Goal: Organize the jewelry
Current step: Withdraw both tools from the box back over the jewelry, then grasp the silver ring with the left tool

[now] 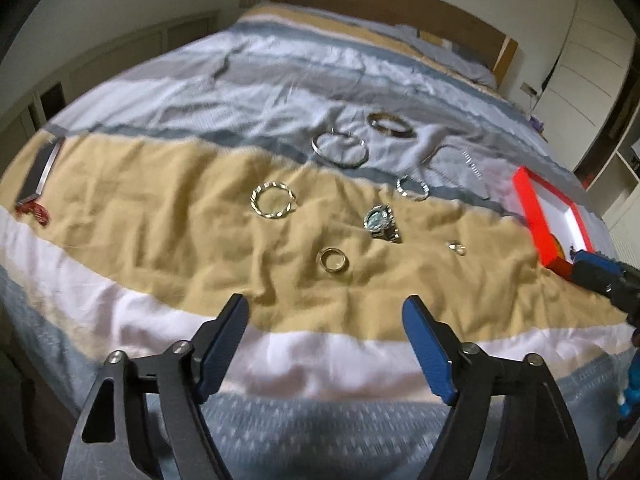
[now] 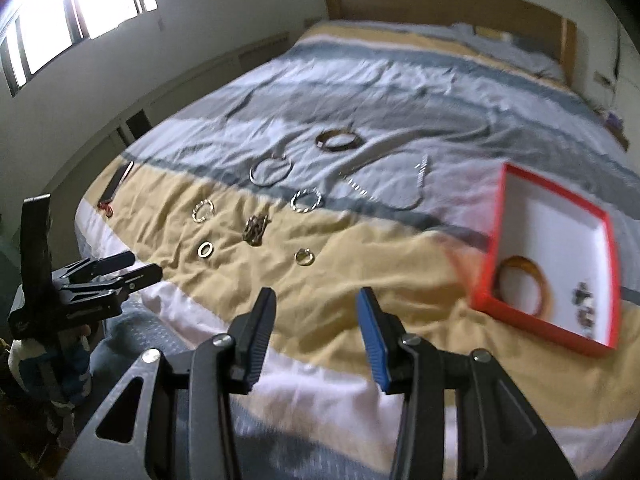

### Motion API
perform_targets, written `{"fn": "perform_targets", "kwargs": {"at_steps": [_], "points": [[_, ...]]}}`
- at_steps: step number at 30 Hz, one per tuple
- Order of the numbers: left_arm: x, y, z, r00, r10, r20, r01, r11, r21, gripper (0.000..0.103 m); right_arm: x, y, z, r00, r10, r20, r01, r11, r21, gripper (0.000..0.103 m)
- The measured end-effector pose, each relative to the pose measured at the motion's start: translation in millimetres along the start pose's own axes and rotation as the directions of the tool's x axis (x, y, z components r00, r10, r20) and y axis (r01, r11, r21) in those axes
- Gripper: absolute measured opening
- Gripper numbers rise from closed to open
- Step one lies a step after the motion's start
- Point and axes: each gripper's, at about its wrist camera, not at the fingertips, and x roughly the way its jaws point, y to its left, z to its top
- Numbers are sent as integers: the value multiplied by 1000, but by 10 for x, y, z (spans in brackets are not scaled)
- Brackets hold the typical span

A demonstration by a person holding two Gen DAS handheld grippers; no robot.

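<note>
Jewelry lies scattered across the yellow band of the striped bedspread [image 1: 168, 208], ahead of both grippers and well short of the headboard [image 2: 440, 4]. From the left gripper [image 1: 324, 320], whose fingers stand spread wide with nothing between them, a small gold ring [image 1: 333, 260] lies nearest at 12 o'clock, with bare yellow cloth between it and the fingertips; a watch [image 1: 380, 222] sits beyond it at 1 o'clock, a tiny ring [image 1: 457, 247] further toward 2 o'clock, and a twisted gold bangle [image 1: 273, 200] at 11 o'clock. Past these, on the grey stripe, rest a thin silver hoop [image 1: 340, 150], a dark gold bangle [image 1: 391, 125] and a small twisted silver ring [image 1: 413, 188]. A flat dark case [image 1: 40, 176] lies alone near the bed's edge at 9 o'clock. The right gripper [image 2: 316, 312] is likewise released, its fingers apart and empty, held low over the yellow and white stripes with open cloth all around. In its view the left gripper hangs off the bed's near edge at 9 o'clock. The red box [image 2: 496, 240] with a white inside sits at 3 o'clock, tilted on the rumpled cover; it holds an amber bangle [image 2: 544, 280] against its near wall and a small dark piece [image 2: 584, 300] beside that, too blurred to name. A silver chain [image 2: 420, 184] curls on the grey stripe just left of the box.
</note>
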Motion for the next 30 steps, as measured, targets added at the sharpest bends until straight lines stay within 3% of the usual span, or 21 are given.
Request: {"fn": "perform_targets", "kwargs": {"at_steps": [3,12,25,30], "points": [[200,4,100,999,-9,-31,9,1000,-12,64,349,-28,67,999,24,-44,-24,1000,-2,40],[649,29,241,992,3,-123,-8,999,-44,51,1074,-2,222,988,107,-111,-109,994,-5,40],[824,0,237,987,17,-158,-23,999,-35,47,1405,28,205,979,154,-131,-156,988,-6,39],[835,-12,240,988,21,-154,-26,999,-31,41,1424,-34,187,980,156,-121,-155,988,13,26]]}}
